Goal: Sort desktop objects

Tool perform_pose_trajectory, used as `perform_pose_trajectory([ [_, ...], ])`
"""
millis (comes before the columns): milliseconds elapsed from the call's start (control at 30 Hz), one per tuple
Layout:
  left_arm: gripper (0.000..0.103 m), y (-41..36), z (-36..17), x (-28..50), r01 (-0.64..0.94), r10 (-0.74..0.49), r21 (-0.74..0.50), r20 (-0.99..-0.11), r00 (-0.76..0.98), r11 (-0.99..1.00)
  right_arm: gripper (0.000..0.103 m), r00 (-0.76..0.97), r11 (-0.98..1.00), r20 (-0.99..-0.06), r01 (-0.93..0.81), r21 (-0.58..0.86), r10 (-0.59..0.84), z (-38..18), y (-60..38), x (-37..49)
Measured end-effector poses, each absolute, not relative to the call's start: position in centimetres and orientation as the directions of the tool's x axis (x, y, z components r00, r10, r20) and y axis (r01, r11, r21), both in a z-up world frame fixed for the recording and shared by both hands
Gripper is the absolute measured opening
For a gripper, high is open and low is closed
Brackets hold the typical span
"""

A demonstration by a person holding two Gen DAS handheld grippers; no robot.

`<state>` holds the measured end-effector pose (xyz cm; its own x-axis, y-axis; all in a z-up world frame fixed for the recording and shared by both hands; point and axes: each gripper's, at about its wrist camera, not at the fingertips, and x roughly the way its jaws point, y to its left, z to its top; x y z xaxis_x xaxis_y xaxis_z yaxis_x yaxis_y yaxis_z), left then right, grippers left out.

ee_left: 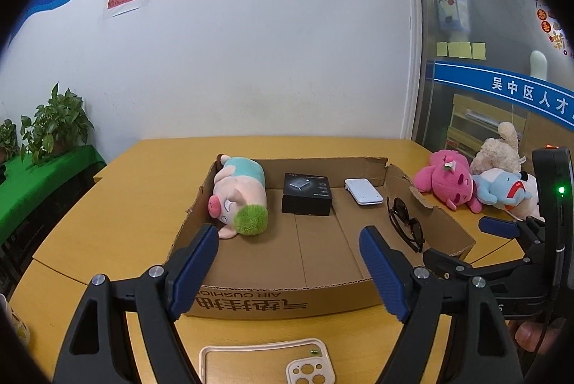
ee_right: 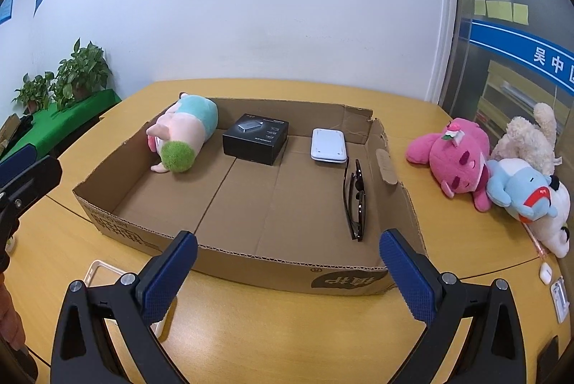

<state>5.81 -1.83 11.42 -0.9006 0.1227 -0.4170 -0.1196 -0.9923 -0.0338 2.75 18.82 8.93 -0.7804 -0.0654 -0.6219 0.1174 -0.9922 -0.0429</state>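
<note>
A shallow cardboard box [ee_left: 280, 298] [ee_right: 251, 269] sits on the yellow table. In it lie a pig plush [ee_left: 238, 195] [ee_right: 184, 131], a black box [ee_left: 306, 193] [ee_right: 255, 138], a white device [ee_left: 363, 191] [ee_right: 328, 145] and dark sunglasses [ee_left: 407, 222] [ee_right: 356, 201]. A clear phone case [ee_left: 267, 360] [ee_right: 97, 271] lies on the table in front of the box. My left gripper [ee_left: 288, 267] is open and empty above the case. My right gripper [ee_right: 287, 271] [ee_left: 502, 228] is open and empty at the box's near edge.
A pink plush [ee_left: 446, 181] [ee_right: 453, 160], a blue plush [ee_left: 502, 188] [ee_right: 520, 194] and a beige plush [ee_left: 498, 151] [ee_right: 527, 136] lie on the table right of the box. Small white items [ee_right: 552, 283] lie at the right edge. Potted plants [ee_left: 53, 124] stand at left.
</note>
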Motion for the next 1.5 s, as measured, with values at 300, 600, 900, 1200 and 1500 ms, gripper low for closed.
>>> perform_pose_trajectory([
  [300,0.081,-1.7,11.1,5.4,-0.126,0.133,-0.044,-0.432,-0.892,-0.991,0.103,-0.774,-0.992,-0.630,0.118,-0.042,-0.065,8.3,19.0,2.5],
  [600,0.081,-1.2,10.8,5.1,-0.141,0.146,-0.044,-0.438,-0.887,-0.989,0.103,-0.772,-0.992,-0.634,0.112,-0.051,-0.055,8.2,19.5,2.3],
  [900,0.081,-1.2,10.7,4.6,-0.141,0.148,-0.051,-0.457,-0.877,-0.989,0.103,-0.767,-0.993,-0.639,0.111,-0.041,-0.059,7.8,19.9,1.9],
  [1200,0.081,-1.2,10.2,4.5,-0.166,0.169,-0.052,-0.499,-0.850,-0.985,0.103,-0.760,-0.994,-0.647,0.108,-0.032,-0.061,7.1,20.4,1.5],
  [1500,0.081,-0.9,10.3,4.2,-0.167,0.166,-0.043,-0.497,-0.852,-0.985,0.103,-0.764,-0.992,-0.641,0.120,-0.028,-0.074,7.1,20.4,1.4],
])
